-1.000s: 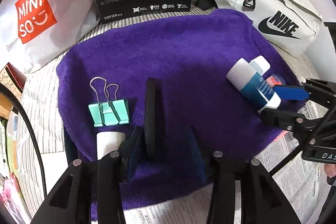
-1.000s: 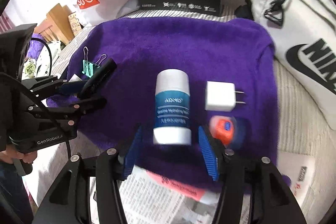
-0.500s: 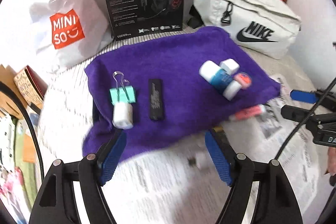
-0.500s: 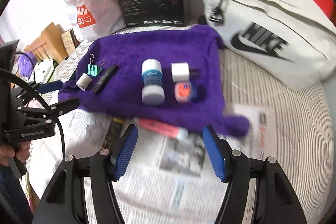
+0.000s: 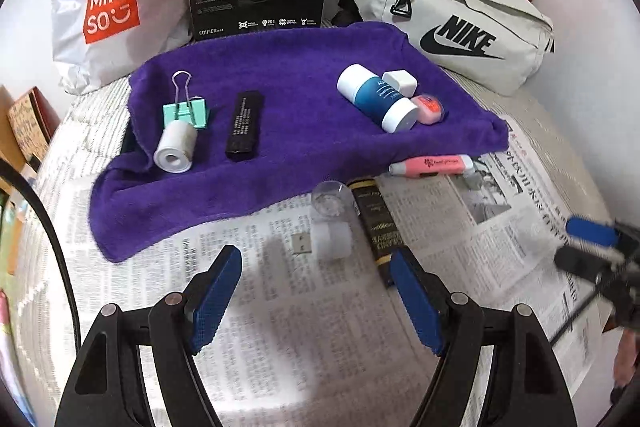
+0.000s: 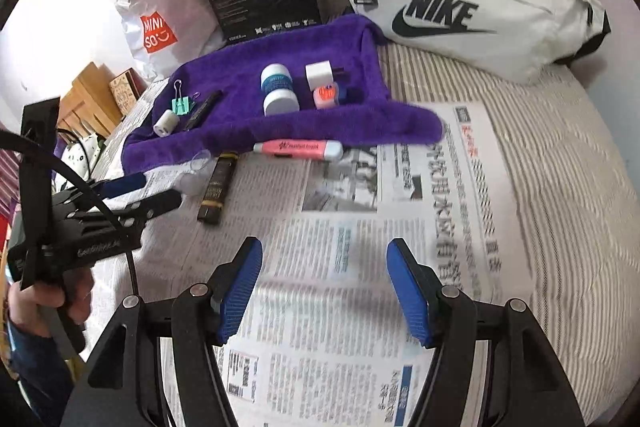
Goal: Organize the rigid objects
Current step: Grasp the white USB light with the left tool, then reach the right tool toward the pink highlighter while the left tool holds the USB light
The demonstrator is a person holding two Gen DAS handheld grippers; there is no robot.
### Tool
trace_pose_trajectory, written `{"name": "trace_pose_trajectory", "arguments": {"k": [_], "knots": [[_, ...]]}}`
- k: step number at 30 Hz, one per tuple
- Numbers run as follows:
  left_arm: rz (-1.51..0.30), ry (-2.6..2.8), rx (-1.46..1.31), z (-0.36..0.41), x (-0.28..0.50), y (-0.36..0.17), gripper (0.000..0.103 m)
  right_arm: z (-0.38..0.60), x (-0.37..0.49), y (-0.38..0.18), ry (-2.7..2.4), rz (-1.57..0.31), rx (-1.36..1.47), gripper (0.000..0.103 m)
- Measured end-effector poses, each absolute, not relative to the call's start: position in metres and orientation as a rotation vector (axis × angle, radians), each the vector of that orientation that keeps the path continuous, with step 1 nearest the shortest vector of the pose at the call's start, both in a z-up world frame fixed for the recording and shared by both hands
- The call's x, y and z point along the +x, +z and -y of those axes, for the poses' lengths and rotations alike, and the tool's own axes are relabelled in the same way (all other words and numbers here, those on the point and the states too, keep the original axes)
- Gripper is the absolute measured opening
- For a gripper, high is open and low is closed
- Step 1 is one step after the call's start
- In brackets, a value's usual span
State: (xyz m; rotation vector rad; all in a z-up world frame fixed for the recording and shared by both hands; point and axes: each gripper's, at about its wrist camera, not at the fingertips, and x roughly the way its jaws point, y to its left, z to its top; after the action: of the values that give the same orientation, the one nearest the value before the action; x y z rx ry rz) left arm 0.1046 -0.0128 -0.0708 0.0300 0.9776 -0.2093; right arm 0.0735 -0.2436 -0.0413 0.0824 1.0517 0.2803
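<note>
— Jaws first: how are they seen?

— Both pairs are held apart with nothing between them. The left gripper is hung over the newspaper, and the same is shown for the right gripper. Each pair was being spread within the last second.

— What is changed from a second ago?

— The black bar was framed by the left jaws then; it is now left lying on the purple towel, and both grippers are drawn back off the towel.

— Left to right, what is laid on the towel?

— A white roll touching a teal binder clip, then the black bar, then open towel, then the blue-and-white bottle released by the right jaws, with a white charger plug and a small orange case beside it.

— And off the towel?

— Near its front edge, on the newspaper, a clear cap, a white USB adapter, a black-and-gold stick and a pink pen are seen.

— Meaning?

— Two placements are judged finished; the four loose items are probably still to be sorted.
</note>
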Motion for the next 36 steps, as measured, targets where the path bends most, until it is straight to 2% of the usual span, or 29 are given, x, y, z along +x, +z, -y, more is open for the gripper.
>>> {"name": "trace_pose_trajectory", "arguments": {"k": [10,13,15,18,23,29,36], "knots": [[-0.989,-0.162,0.017,0.013,0.119,-0.085,0.074,0.245,0.066,-0.04,0.299,-1.038,0.085,0.064],[-0.993,-0.153,0.069,0.018,0.121,-0.088,0.068,0.242,0.067,-0.043,0.316,-1.043,0.083,0.064],[-1.008,-0.157,0.095,0.023,0.124,-0.092,0.06,0.241,0.067,-0.046,0.325,-1.05,0.083,0.064],[-0.997,-0.153,0.109,0.026,0.124,-0.093,0.058,0.239,0.067,-0.051,0.331,-1.067,0.077,0.064],[-0.993,-0.156,0.091,0.026,0.123,-0.092,0.049,0.242,0.069,-0.057,0.338,-1.078,0.098,0.064],[-0.994,-0.164,0.081,0.028,0.118,-0.09,0.034,0.245,0.071,-0.062,0.336,-1.093,0.105,0.064],[-0.995,-0.166,0.083,0.029,0.113,-0.089,0.034,0.246,0.071,-0.064,0.338,-1.099,0.111,0.064]]}}
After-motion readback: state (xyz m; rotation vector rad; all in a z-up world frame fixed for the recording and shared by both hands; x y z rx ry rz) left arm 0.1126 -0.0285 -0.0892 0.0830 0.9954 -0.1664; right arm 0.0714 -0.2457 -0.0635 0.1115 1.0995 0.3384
